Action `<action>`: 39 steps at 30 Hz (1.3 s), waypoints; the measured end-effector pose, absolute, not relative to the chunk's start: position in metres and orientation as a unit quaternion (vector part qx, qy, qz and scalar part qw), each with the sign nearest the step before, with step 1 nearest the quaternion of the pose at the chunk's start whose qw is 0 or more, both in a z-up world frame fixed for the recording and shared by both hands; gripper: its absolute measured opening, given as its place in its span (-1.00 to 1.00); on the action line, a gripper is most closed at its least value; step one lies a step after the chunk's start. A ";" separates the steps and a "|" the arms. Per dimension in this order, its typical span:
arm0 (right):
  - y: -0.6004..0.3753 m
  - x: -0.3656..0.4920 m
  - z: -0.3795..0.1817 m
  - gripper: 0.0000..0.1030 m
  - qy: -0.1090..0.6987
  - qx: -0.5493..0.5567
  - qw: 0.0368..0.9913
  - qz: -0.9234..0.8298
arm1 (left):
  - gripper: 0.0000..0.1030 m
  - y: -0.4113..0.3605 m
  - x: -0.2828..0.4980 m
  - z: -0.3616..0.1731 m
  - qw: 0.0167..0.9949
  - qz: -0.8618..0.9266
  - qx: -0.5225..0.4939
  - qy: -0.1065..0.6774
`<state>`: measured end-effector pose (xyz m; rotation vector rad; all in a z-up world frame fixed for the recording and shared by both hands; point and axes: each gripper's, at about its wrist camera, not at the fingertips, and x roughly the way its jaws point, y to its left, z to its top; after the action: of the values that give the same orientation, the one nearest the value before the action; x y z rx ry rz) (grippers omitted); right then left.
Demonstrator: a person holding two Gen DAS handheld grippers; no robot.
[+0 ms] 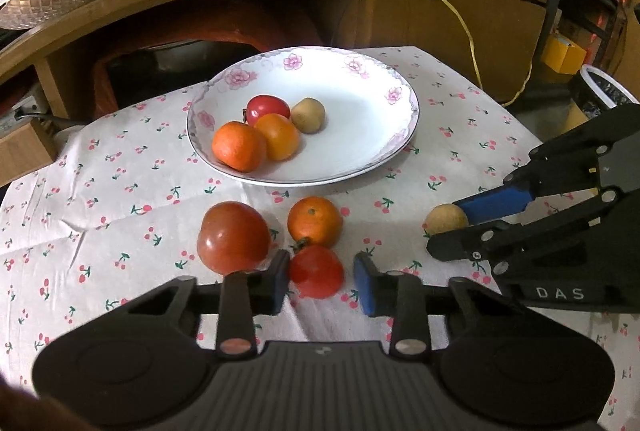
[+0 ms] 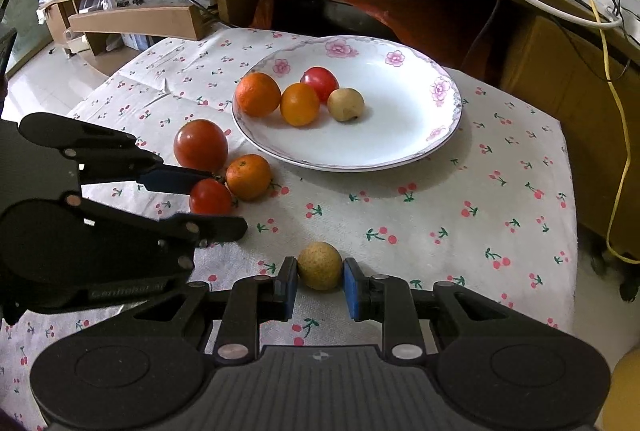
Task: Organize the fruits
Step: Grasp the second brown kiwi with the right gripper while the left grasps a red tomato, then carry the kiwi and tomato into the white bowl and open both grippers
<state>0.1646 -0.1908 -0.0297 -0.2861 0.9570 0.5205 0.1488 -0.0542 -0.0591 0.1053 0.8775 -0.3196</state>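
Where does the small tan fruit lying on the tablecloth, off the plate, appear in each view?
Left wrist view: tan fruit at right of centre, between the right gripper's fingers.
Right wrist view: tan fruit at lower centre, pinched between the blue pads.
Shared landmark: the flowered plate.

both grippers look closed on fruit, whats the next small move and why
Probably lift both straight up a little. The right gripper has its jaws pressed on the small tan fruit, and the left gripper is shut on the small red fruit, both on the tablecloth. Raising first would clear the neighbouring orange before carrying them to the plate, which has bare space.
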 end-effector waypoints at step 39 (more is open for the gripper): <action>-0.177 0.110 -0.032 -0.08 0.439 -0.166 0.840 0.273 | -0.07 -0.025 0.075 -0.059 0.887 -0.174 0.067 0.423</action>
<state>0.1104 -0.1767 -0.0322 -0.3508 0.9292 0.5768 0.0748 -0.0249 -0.0591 0.1396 0.8803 -0.3610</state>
